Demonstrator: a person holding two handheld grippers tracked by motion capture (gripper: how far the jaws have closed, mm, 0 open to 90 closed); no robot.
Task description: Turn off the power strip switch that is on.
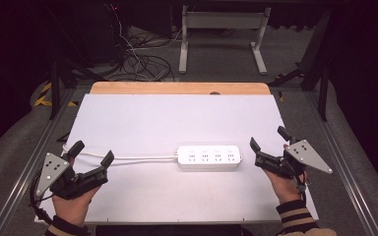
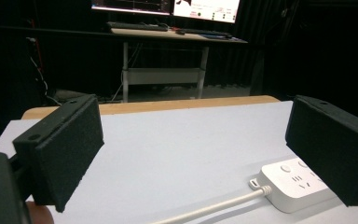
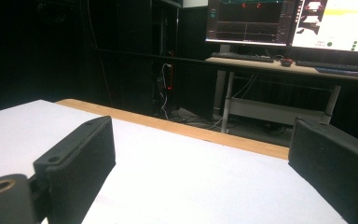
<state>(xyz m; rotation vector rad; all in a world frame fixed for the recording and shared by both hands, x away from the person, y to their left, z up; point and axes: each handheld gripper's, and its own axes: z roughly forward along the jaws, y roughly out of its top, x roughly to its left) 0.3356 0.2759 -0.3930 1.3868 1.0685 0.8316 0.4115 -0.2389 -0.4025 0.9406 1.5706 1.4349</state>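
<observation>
**A:** Where's the strip, from your seat?

**B:** I see the white power strip (image 1: 209, 158) lying flat on the white table sheet (image 1: 177, 118), a little toward four o'clock of the sheet's middle, long side across. Its white cord (image 1: 128, 158) leaves the short end at nine o'clock and runs toward my left gripper (image 1: 92, 153).

**A:** Jaws?

**B:** Both released. My left gripper hangs at about eight o'clock of the sheet, jaws spread wide with nothing between them; the cord passes just under or beside the fingertips, and I cannot tell from above whether it touches. My right gripper (image 1: 268, 139) sits at three o'clock of the strip, near its end but apart from it, jaws parted and empty.

**A:** What is hard to read?

**B:** In the left gripper view the far jaw pad (image 2: 333, 147) covers most of the strip (image 2: 291, 184); I get one corner, a round button, one socket and the cord's strain relief (image 2: 260, 187). The cord (image 2: 205, 210) runs off the bottom edge. In the right gripper view the gripper (image 3: 205, 168) looks past the strip, over bare sheet (image 3: 191, 182) to the wooden table edge (image 3: 200, 133) and monitors (image 3: 289, 23). Behind the table the room is dark; cables on the floor (image 1: 142, 59) are a tangle I cannot sort.
</observation>
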